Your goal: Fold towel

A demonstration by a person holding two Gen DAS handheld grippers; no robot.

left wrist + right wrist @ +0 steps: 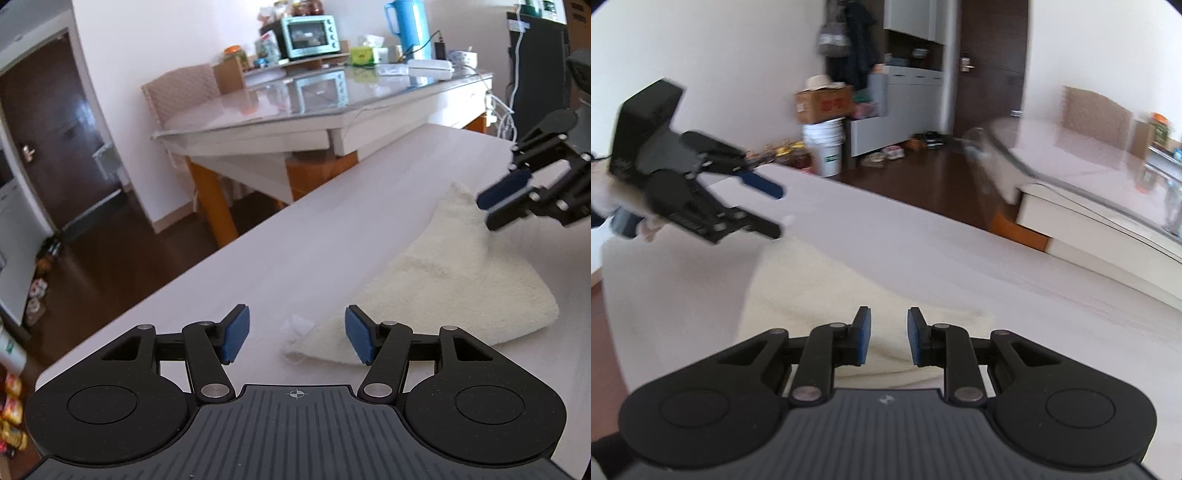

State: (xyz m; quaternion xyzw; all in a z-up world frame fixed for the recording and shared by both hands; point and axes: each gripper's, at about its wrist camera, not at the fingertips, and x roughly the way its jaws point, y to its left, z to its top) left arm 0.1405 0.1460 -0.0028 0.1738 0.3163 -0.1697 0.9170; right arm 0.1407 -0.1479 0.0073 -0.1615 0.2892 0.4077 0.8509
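Bg: glass-topped side table (369,107) with teal toaster oven (310,37), blue kettle (406,26); white bucket (825,147), cardboard box (823,105).

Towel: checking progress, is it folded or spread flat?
Folded: the towel lies doubled on the table, with a thick rounded fold along one edge.

No readable text anywhere. Red print on cardboard box (824,104), green mark on white bucket (827,147), green printing on tissue box (364,55): all too blurred or too small to make out.
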